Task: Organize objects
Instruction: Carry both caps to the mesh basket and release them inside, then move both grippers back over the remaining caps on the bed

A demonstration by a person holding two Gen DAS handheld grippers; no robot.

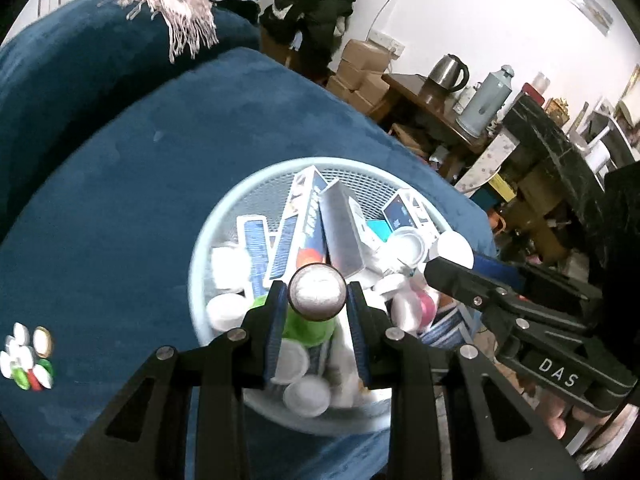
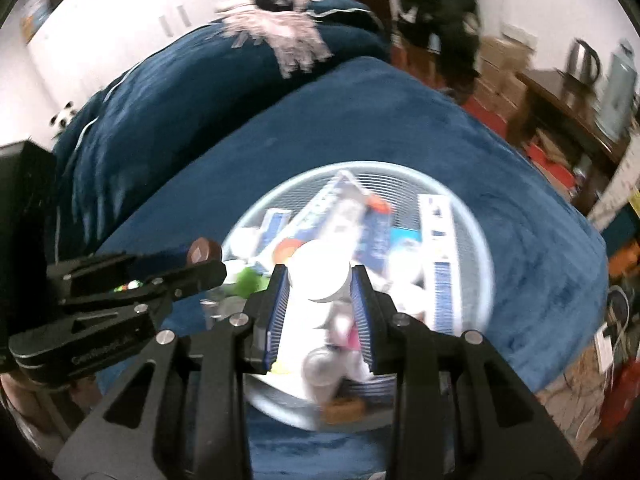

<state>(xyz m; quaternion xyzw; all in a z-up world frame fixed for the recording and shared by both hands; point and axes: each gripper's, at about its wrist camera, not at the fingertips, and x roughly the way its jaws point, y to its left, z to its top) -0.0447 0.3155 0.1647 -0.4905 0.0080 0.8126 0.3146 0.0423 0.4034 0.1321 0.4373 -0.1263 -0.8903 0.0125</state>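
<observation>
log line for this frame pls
left gripper: shut on brown cap | right gripper: shut on white cap | both over basket

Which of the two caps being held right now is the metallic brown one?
The one in the left gripper: its brown cap has a shiny silvery face. The right gripper holds a plain white cap, both over the basket.

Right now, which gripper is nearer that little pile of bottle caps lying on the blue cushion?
Left. The left gripper holds a silver cap above the basket, on the pile's side; the right gripper is across the basket, farther off.
</observation>
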